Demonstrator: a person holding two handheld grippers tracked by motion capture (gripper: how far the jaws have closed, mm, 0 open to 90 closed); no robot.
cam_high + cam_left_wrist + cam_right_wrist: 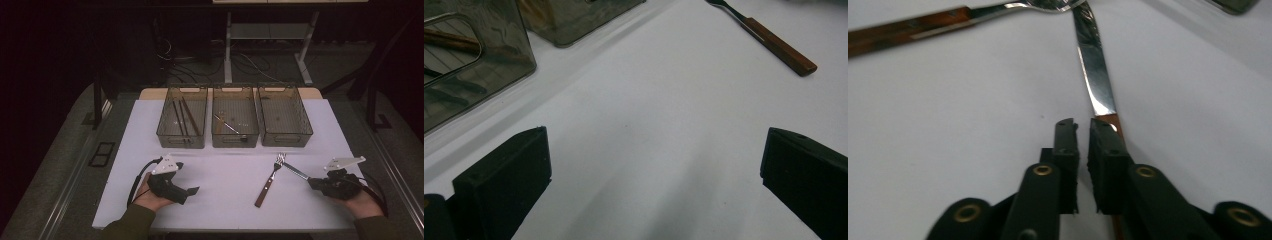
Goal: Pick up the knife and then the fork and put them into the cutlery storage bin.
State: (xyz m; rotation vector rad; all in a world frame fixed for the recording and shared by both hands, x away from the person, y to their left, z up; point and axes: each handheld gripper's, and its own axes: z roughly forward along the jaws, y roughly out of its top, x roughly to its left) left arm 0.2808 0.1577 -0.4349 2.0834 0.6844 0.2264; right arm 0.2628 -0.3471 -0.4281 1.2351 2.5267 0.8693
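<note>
From above, the right gripper (314, 182) sits at the near right of the table (320, 120), at the handle end of a knife (296, 171) whose blade crosses the tines of a fork (270, 181). Three bins (234, 116) stand in a row well beyond, with bare table all round the cutlery; the near edge is close behind both hands. The left gripper (192, 191) rests at the near left.

Seen from the left gripper, its jaws gape over bare table, the fork (774, 44) well off.

Seen from the right gripper (1083, 127), the jaws stand a slit apart with nothing between them; the knife (1095, 75) lies just beside the right jaw, so it looks let go. I'd reckon it stiff, light and slick on the polished blade. The wooden handle should grip better, though it lies flat and low.
</note>
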